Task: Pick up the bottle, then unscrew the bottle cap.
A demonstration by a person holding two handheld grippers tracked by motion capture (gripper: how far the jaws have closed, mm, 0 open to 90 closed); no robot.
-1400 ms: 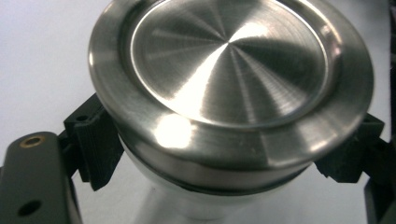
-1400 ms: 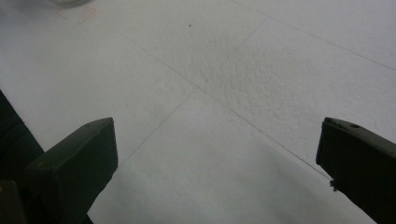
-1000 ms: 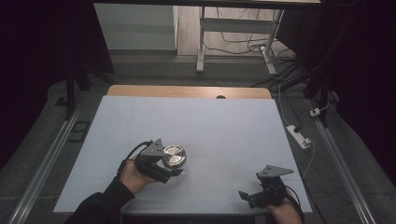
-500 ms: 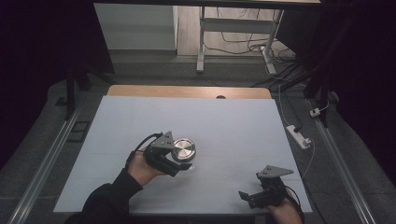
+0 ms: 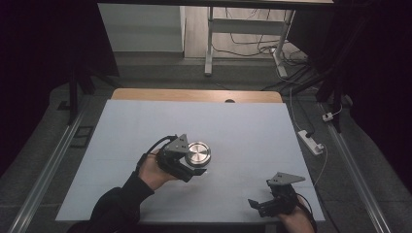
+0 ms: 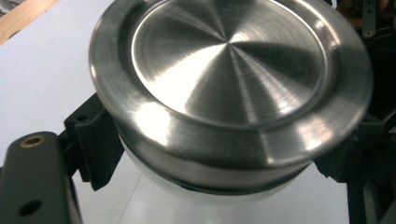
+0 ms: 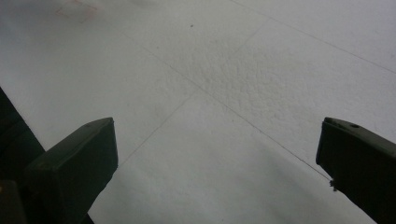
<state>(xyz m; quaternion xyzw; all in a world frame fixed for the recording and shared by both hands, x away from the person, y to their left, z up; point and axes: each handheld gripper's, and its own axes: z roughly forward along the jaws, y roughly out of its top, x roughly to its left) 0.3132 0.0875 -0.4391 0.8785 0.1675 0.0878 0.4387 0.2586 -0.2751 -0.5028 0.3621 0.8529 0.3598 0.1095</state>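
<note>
A round container with a brushed steel lid (image 5: 198, 154) is gripped in my left gripper (image 5: 194, 163), held left of the table's middle. In the left gripper view the steel lid (image 6: 229, 70) tilts toward the camera over a white body. Both black jaws of the left gripper (image 6: 219, 158) press on its sides. Near the front right corner my right gripper (image 5: 260, 206) rests low. In its own view the right gripper (image 7: 219, 154) stands open over the bare white surface, with nothing between the jaws.
The table is covered by a white sheet (image 5: 243, 126), with a wooden strip (image 5: 194, 95) along its far edge. A white power strip (image 5: 311, 141) and cables lie on the floor to the right. Metal desk legs (image 5: 209, 43) stand beyond the table.
My left gripper has carried the steel-lidded container to the right and a little up and away. The right gripper has stayed where it was.
</note>
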